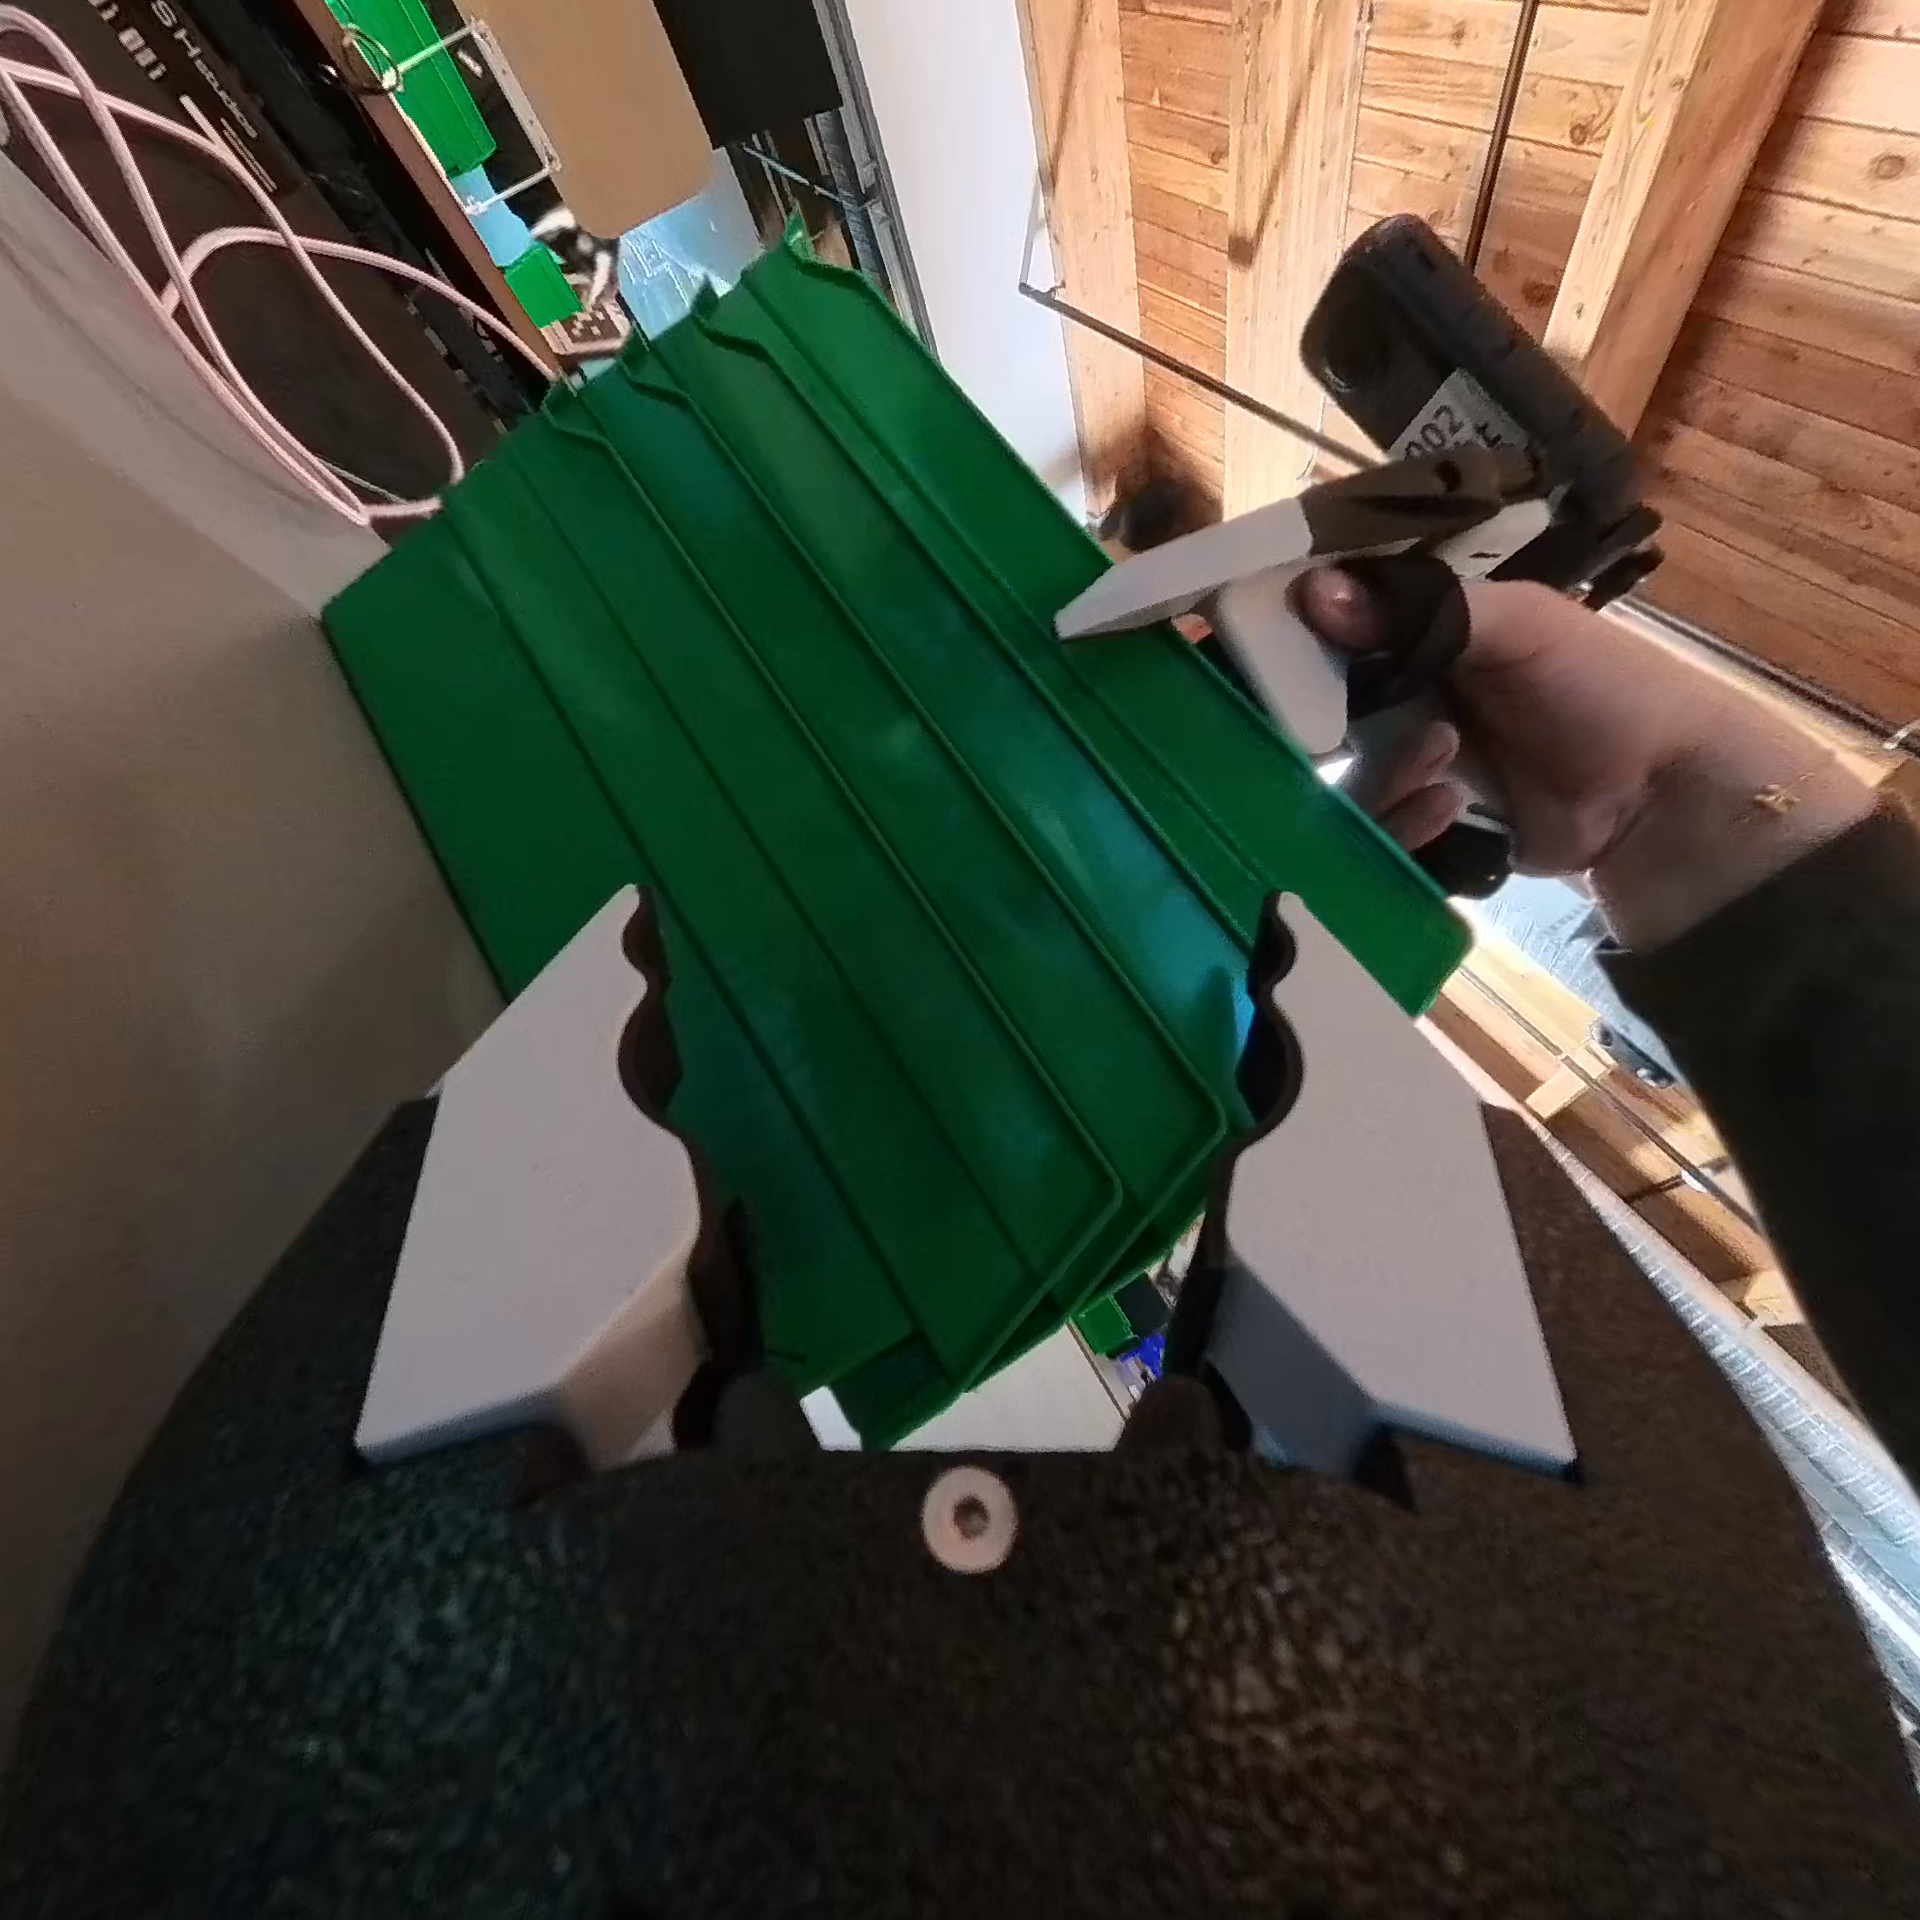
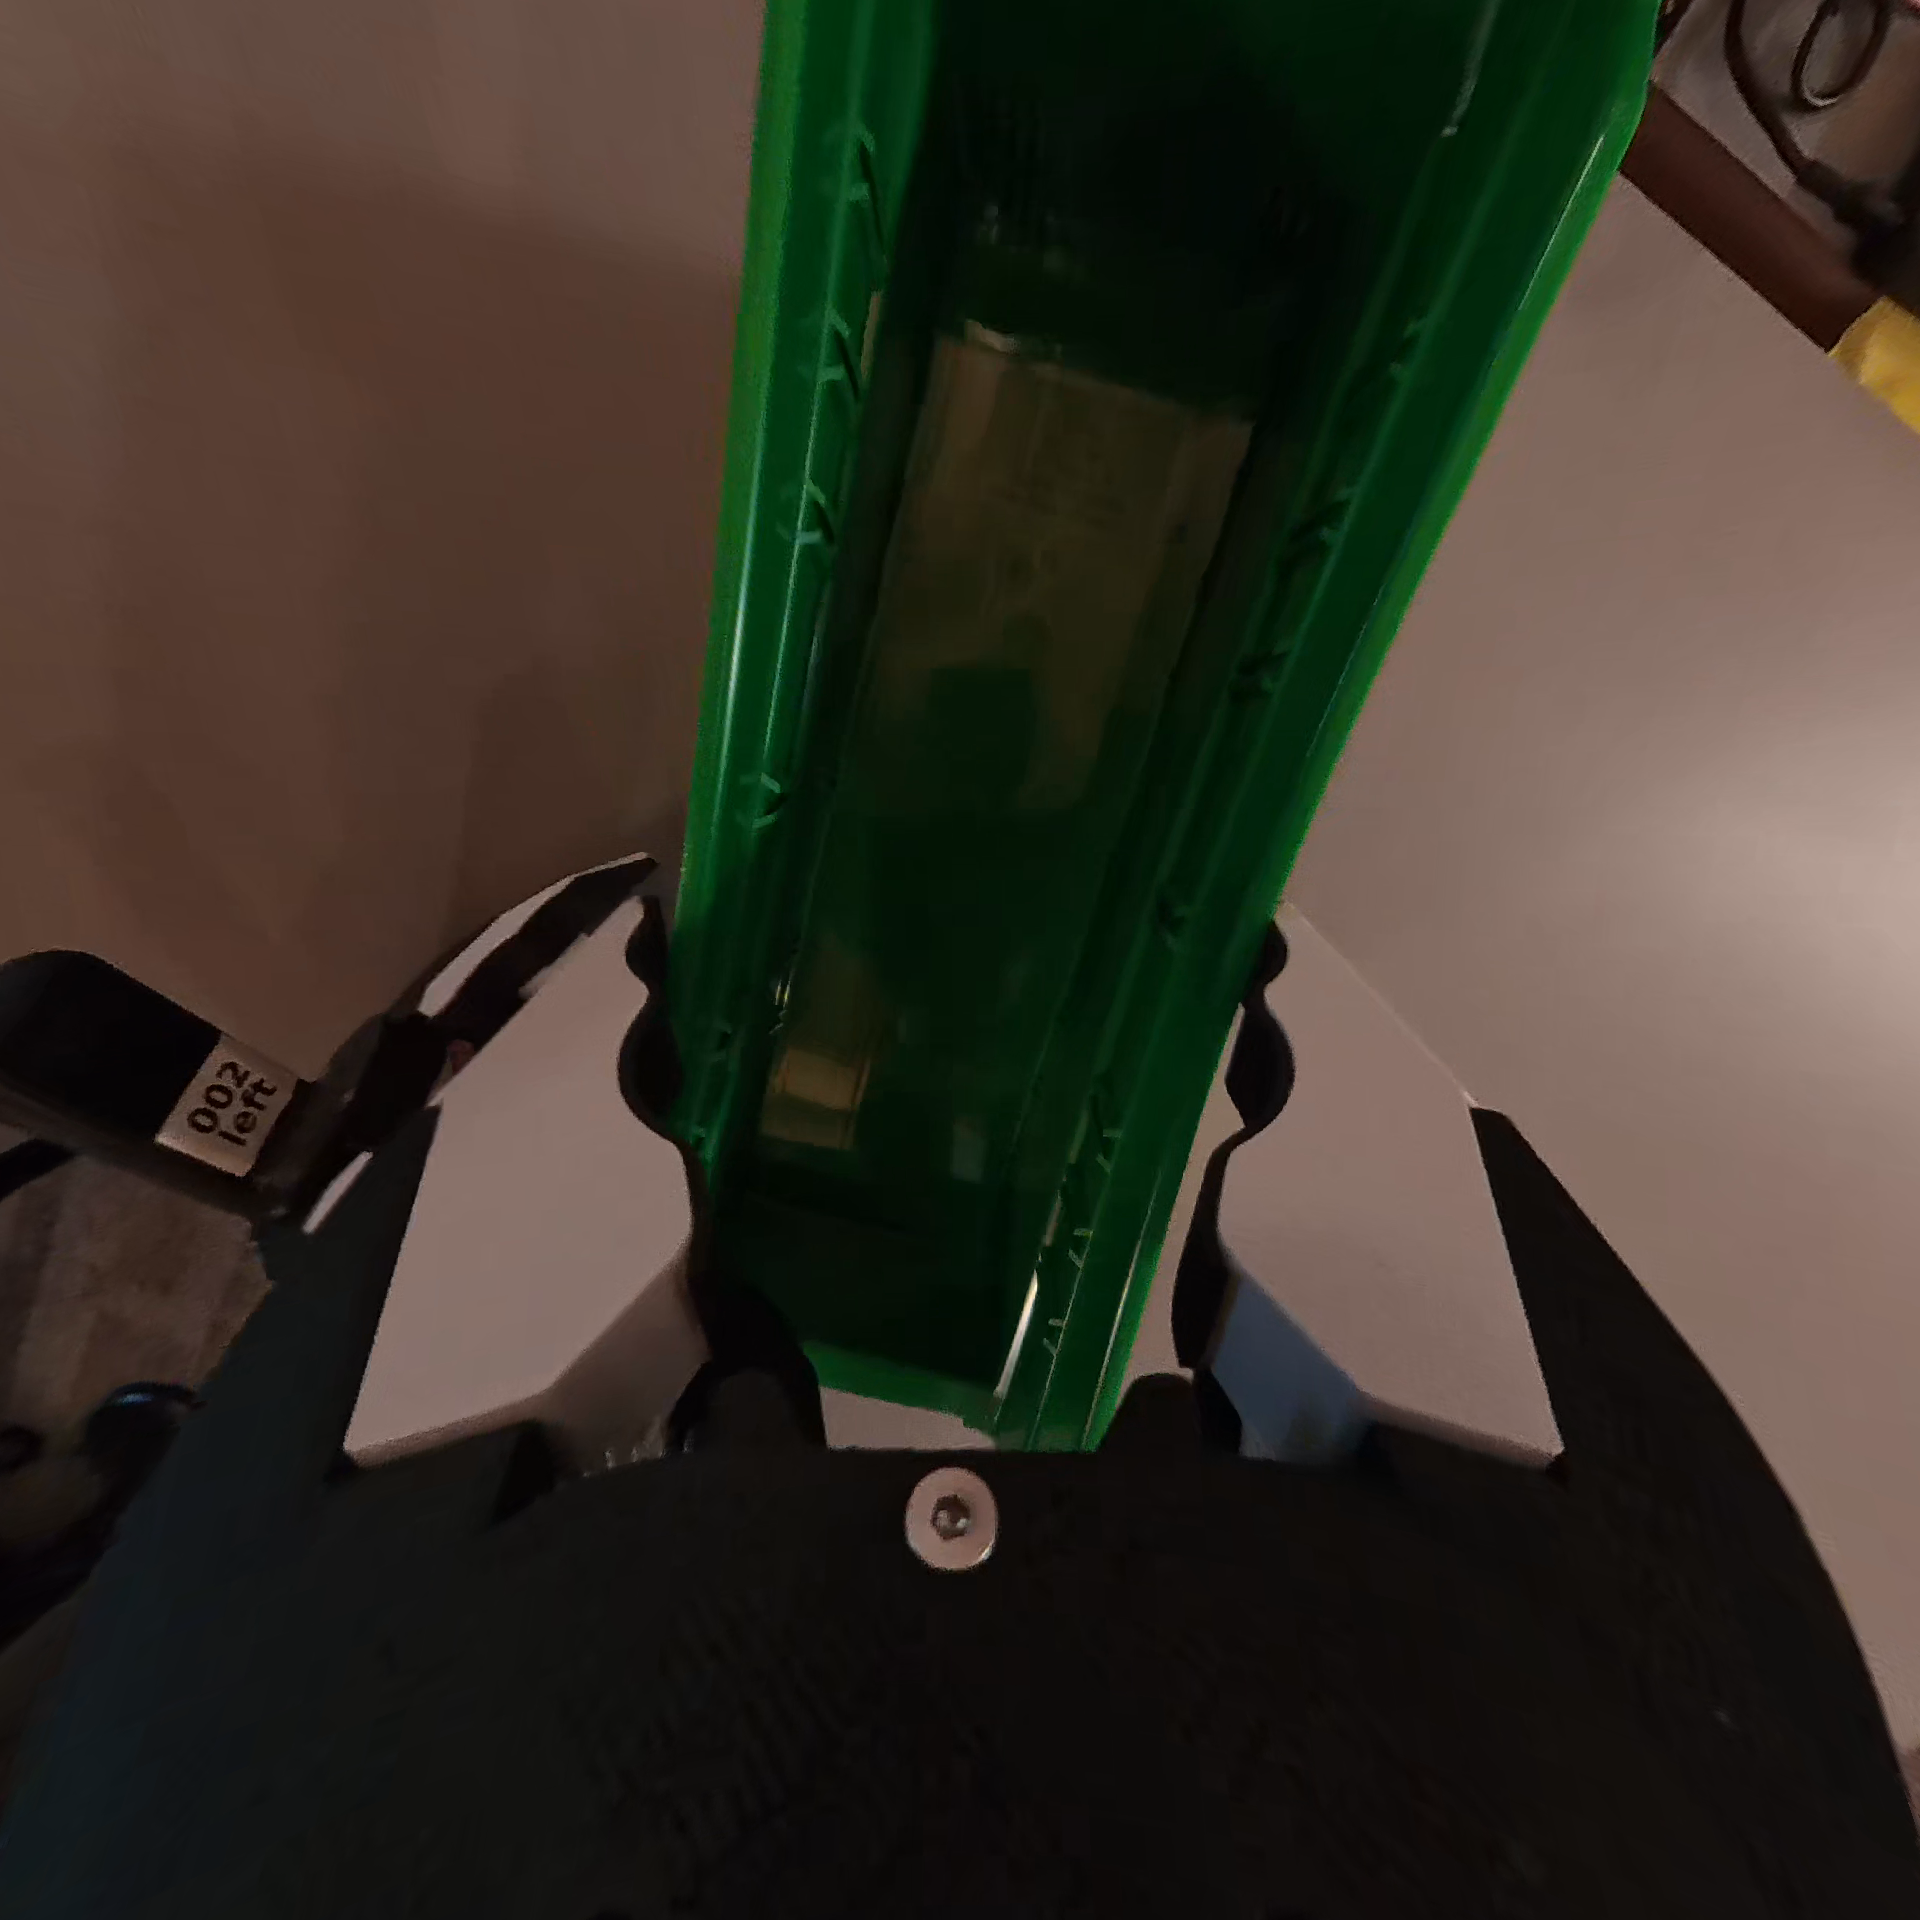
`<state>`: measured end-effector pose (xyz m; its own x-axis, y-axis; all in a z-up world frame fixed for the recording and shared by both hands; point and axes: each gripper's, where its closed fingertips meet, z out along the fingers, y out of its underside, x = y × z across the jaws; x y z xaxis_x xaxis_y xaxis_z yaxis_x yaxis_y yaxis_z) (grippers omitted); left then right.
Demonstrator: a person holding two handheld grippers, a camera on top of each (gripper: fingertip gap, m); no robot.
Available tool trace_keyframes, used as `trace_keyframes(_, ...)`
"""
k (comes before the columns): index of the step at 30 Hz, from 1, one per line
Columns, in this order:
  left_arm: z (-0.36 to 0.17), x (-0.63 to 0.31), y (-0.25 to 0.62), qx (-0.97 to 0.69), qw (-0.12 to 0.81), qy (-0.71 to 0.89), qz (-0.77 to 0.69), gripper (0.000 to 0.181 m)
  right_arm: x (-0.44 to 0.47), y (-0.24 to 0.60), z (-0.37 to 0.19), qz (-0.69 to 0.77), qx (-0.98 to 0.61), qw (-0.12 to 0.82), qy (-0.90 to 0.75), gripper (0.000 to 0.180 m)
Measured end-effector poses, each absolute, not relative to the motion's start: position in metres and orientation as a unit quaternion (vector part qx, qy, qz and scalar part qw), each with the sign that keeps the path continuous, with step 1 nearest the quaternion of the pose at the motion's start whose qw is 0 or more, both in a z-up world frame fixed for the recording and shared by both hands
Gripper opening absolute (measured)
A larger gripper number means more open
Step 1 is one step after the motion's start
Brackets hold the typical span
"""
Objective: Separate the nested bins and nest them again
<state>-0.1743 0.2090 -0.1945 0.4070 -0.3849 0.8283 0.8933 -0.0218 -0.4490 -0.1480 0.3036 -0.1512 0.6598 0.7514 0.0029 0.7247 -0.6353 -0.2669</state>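
Left claw [image 1: 951, 1049]: both fingers pressed against the near end of the stack of nested green bins [image 1: 831, 790], gripping it across its width. Right claw [image 2: 961, 1101]: closed likewise on the sides of the outermost bin [image 2: 1039, 644], seen along its underside. In the left wrist view the right claw [image 1: 1132, 592] sits at the stack's upper edge, held by a person's hand [image 1: 1558, 748]. Stack is held tilted, its far end near the pale worktop [image 1: 187, 790]. Wooden wall [image 1: 1558, 208] behind; pink cables [image 1: 312, 312] at upper left.
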Motion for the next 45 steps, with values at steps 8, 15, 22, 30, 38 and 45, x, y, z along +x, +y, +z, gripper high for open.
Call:
trace_keyframes(8,-0.195,-0.175,0.209,-0.524,0.656,-0.245,-0.485,0.109,-0.151,0.31,-0.09,0.132,-0.893,0.17,-0.395,0.103)
trace_keyframes(15,-0.191,-0.181,0.205,-0.515,0.672,-0.245,-0.473,0.107,-0.07,0.334,-0.015,0.161,-0.881,0.251,-0.368,0.103)
trace_keyframes(22,-0.184,-0.188,0.199,-0.508,0.7,-0.242,-0.439,0.105,0.096,0.383,-0.041,0.123,-0.903,0.284,-0.298,0.103)
trace_keyframes(30,-0.18,-0.19,0.196,-0.507,0.717,-0.234,-0.417,0.104,0.246,0.427,-0.162,0.126,-0.938,0.241,-0.214,0.104)
trace_keyframes(38,-0.18,-0.191,0.195,-0.517,0.726,-0.229,-0.391,0.107,0.342,0.469,-0.219,0.063,-0.948,0.244,-0.195,0.107)
trace_keyframes(45,-0.182,-0.192,0.192,-0.518,0.729,-0.232,-0.383,0.112,0.372,0.475,-0.24,0.068,-0.949,0.262,-0.16,0.134)
